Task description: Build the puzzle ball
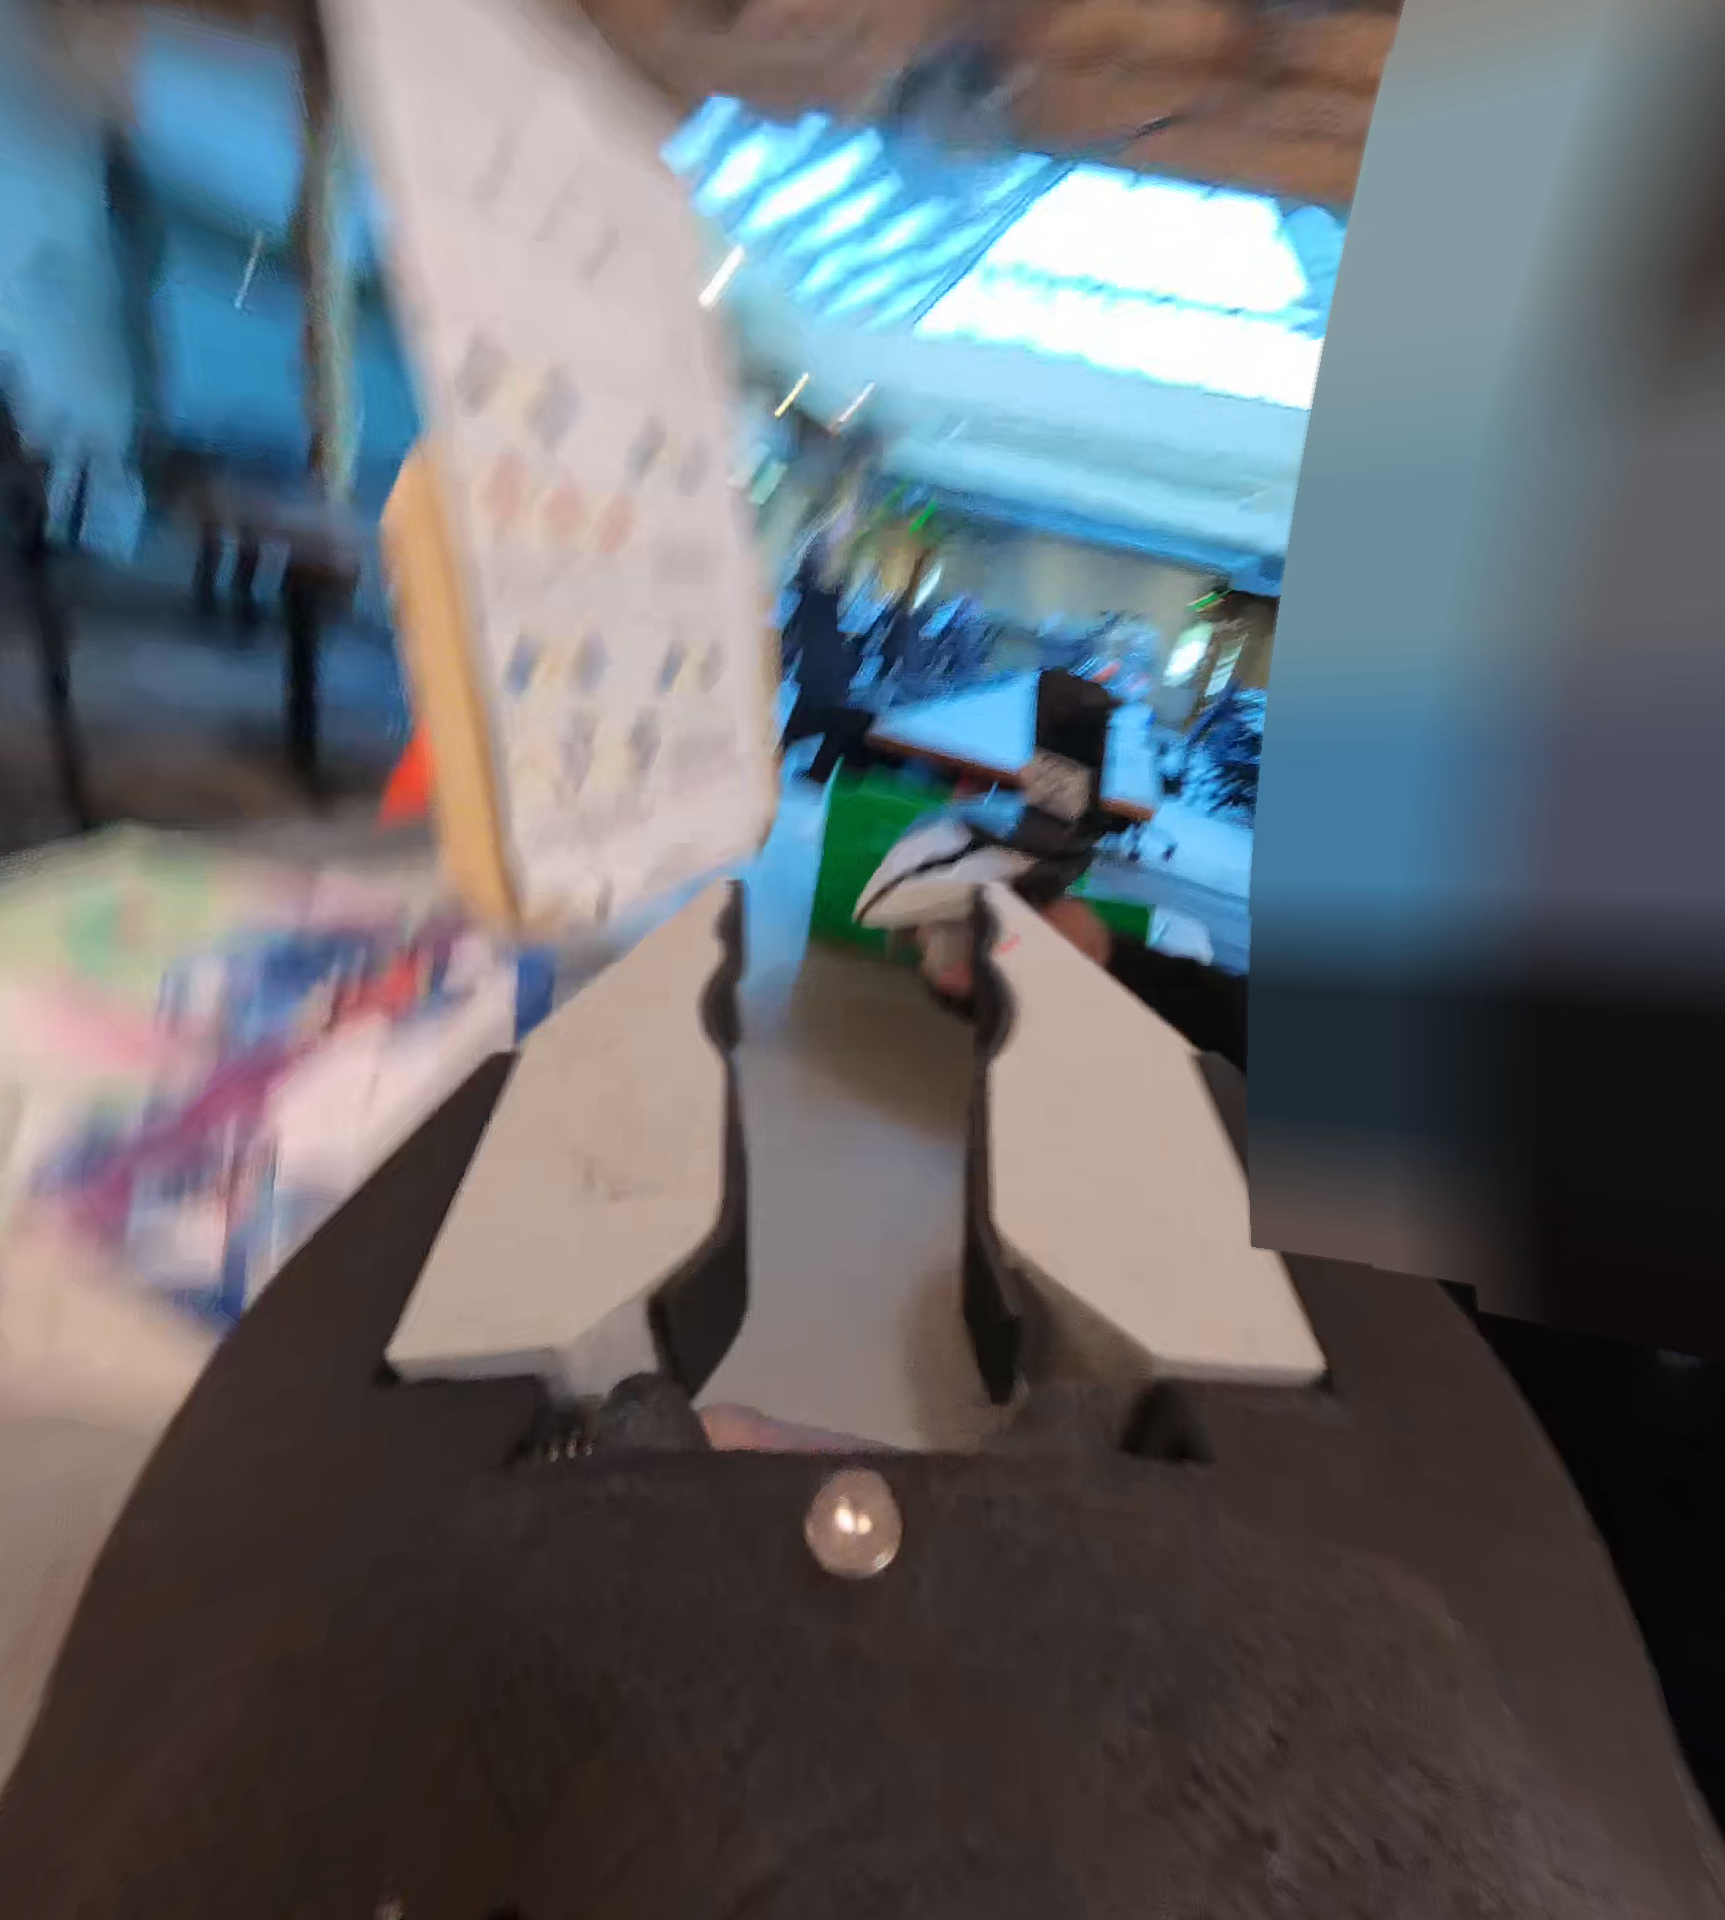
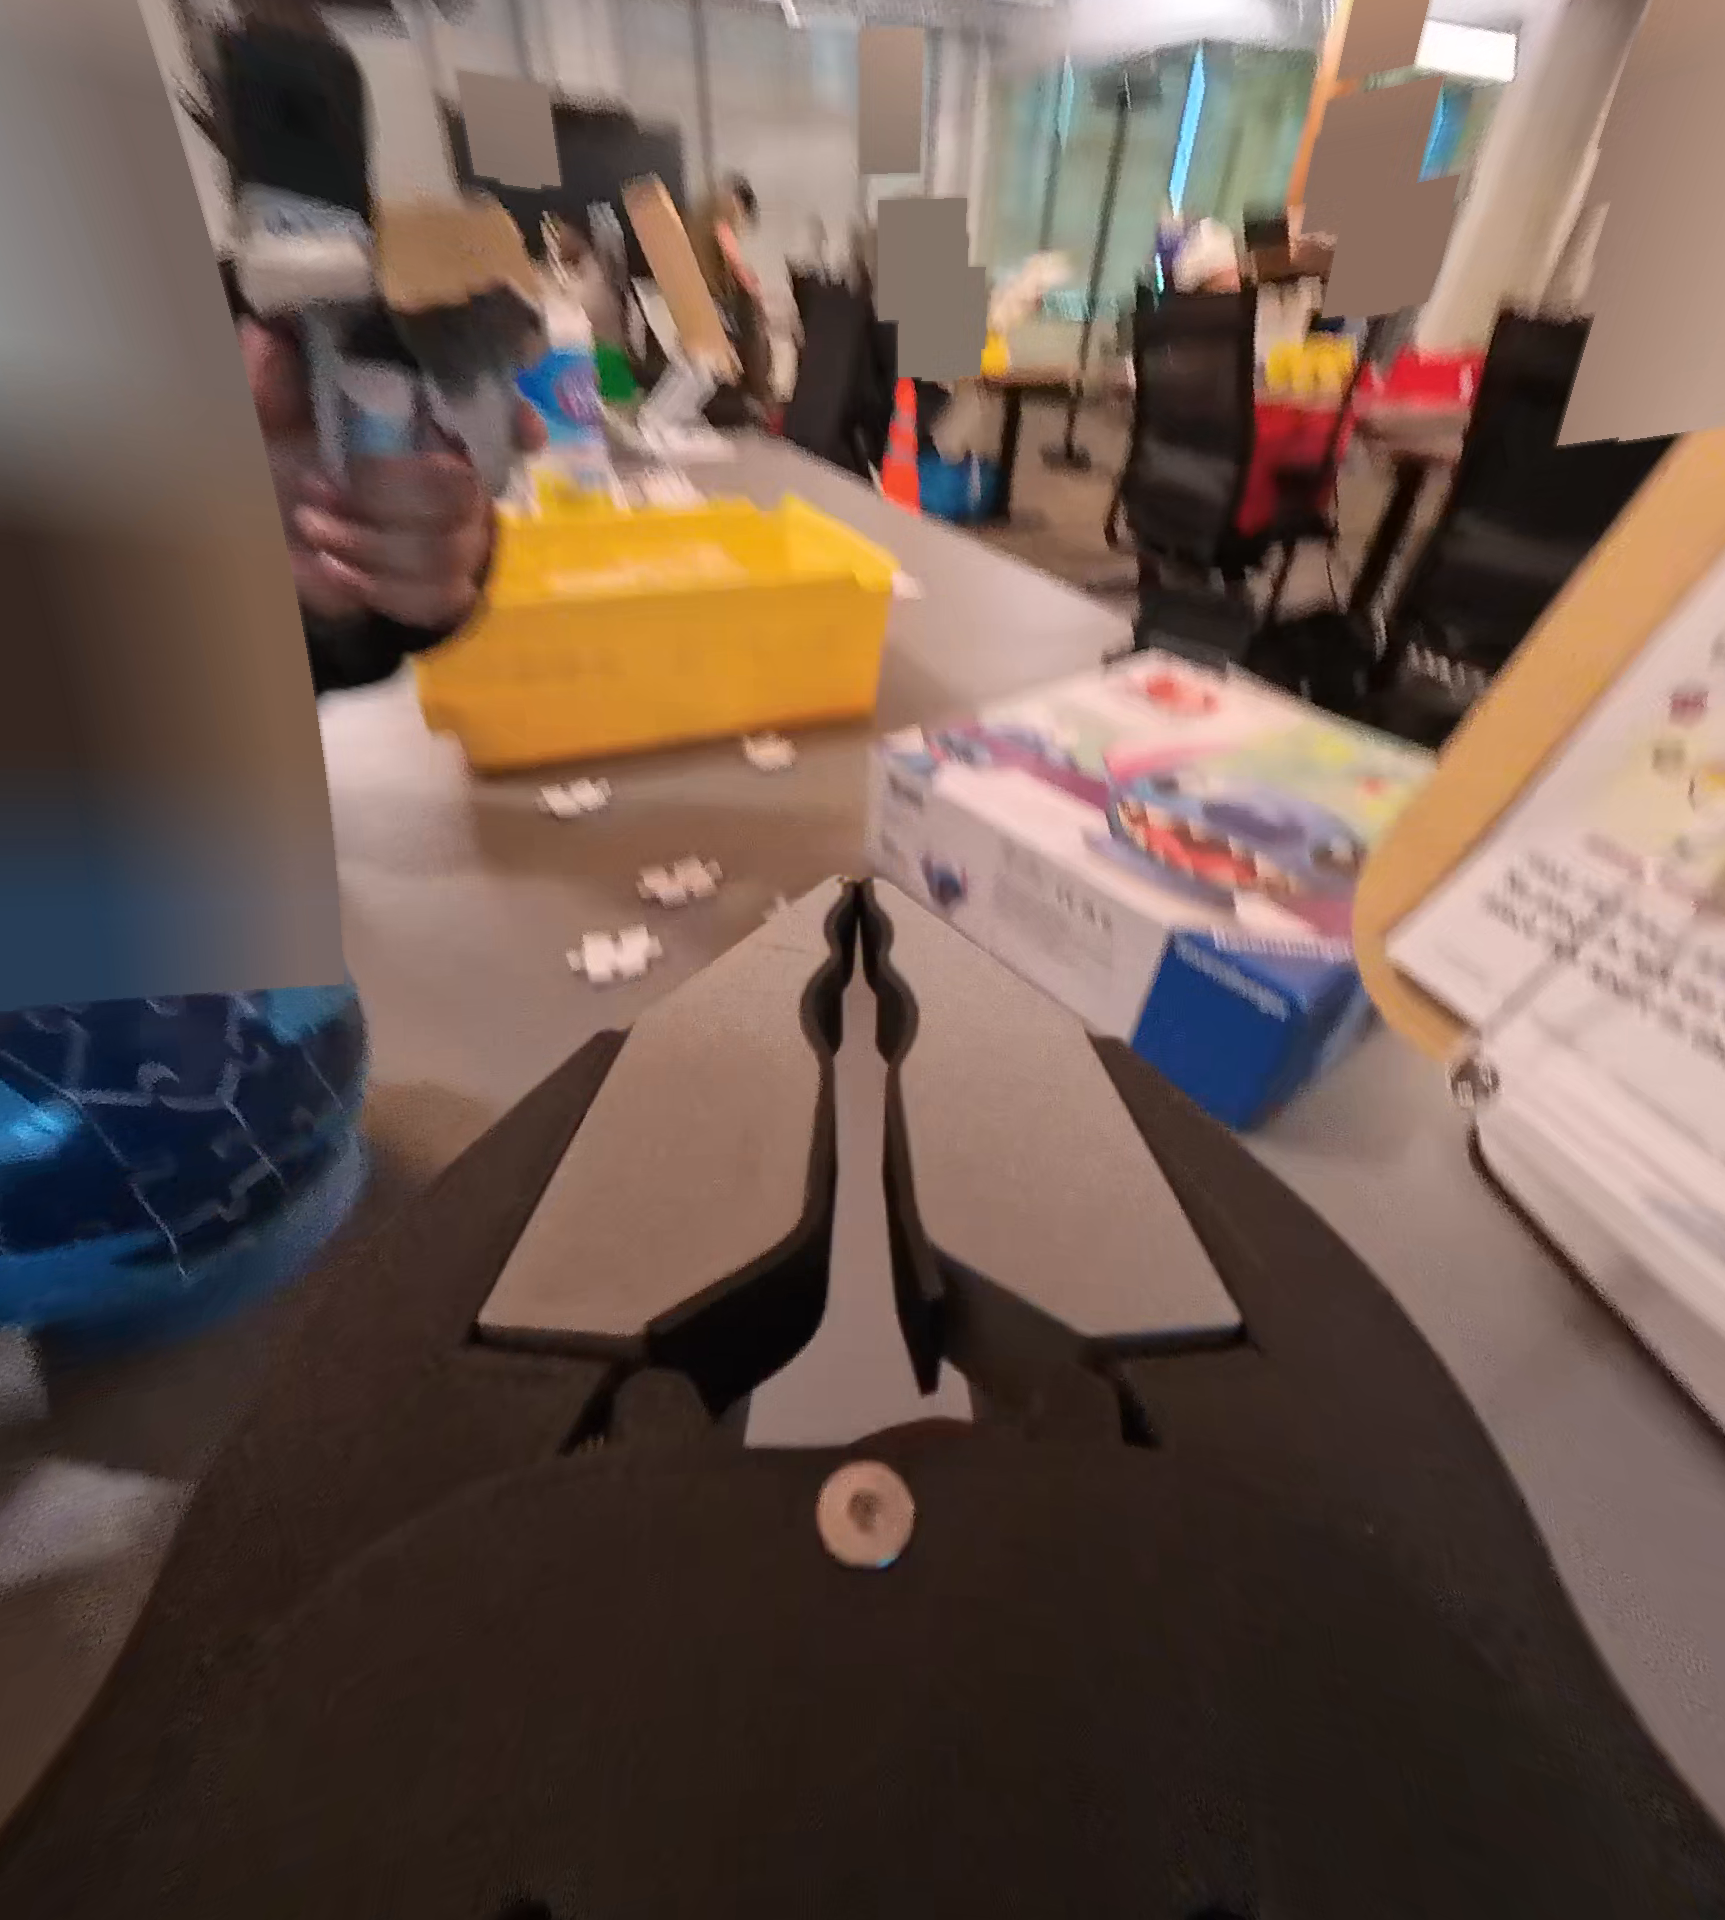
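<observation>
The partly built blue puzzle ball (image 2: 110, 1143) sits at the left edge of the right wrist view, close beside my right gripper. Several loose puzzle pieces (image 2: 676, 883) lie pale side up on the grey table (image 2: 484, 914) ahead. My right gripper (image 2: 856, 896) is shut with nothing visible between its fingertips. My left gripper (image 1: 858, 904) is open; a pale narrow strip (image 1: 780, 914) shows by its left fingertip, too blurred to identify. The left gripper also shows far off in the right wrist view (image 2: 401, 395), held in a hand. The right gripper (image 1: 941, 862) shows beyond the left fingers.
A yellow bin (image 2: 660, 623) stands at the back of the table. The puzzle box (image 2: 1149, 862) lies right of centre, blurred in the left wrist view (image 1: 266, 1039). An instruction sheet on a brown board (image 2: 1616, 935) leans at the right; it also shows in the left wrist view (image 1: 588, 520). Chairs and people stand beyond.
</observation>
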### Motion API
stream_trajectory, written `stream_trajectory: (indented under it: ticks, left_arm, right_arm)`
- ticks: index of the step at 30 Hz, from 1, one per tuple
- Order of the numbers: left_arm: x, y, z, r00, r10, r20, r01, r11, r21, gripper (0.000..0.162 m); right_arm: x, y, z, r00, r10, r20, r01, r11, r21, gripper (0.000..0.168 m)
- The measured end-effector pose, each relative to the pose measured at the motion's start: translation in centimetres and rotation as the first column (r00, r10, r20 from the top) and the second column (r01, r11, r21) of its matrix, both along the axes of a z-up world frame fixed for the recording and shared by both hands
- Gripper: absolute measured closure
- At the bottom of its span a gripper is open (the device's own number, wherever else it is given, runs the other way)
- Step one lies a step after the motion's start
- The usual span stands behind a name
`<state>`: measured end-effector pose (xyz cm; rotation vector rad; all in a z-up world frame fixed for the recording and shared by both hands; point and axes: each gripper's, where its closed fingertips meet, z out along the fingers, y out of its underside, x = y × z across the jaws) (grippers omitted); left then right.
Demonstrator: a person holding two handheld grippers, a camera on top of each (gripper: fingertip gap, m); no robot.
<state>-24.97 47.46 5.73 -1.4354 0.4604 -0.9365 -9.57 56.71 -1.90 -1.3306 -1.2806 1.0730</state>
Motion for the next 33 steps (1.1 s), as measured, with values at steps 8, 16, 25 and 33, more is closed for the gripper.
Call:
stream_trajectory:
  ticks: [8,16,25,33]
  left_arm:
    - [-2.7,0.7,-5.5,0.980,0.194,-0.054,-0.201,0.950,-0.239,0.065]
    - [-5.1,-0.6,-10.4,0.884,0.282,-0.373,-0.403,0.864,-0.303,0.071]
    - [-5.5,-0.5,-16.7,0.784,0.143,-0.604,-0.431,0.825,-0.365,0.081]
    - [-4.1,0.7,-17.3,0.700,0.102,-0.707,-0.430,0.850,-0.304,0.090]
  right_arm:
    - [1.9,1.3,-6.7,0.964,-0.114,0.240,0.120,0.993,-0.011,0.168]
    - [2.3,1.2,-6.9,0.962,-0.116,0.248,0.150,0.981,-0.124,0.131]
    - [3.5,3.1,-9.6,0.913,-0.201,0.356,0.224,0.974,-0.025,0.111]
    - [3.0,3.0,-11.4,0.890,-0.187,0.415,0.192,0.981,0.030,0.114]
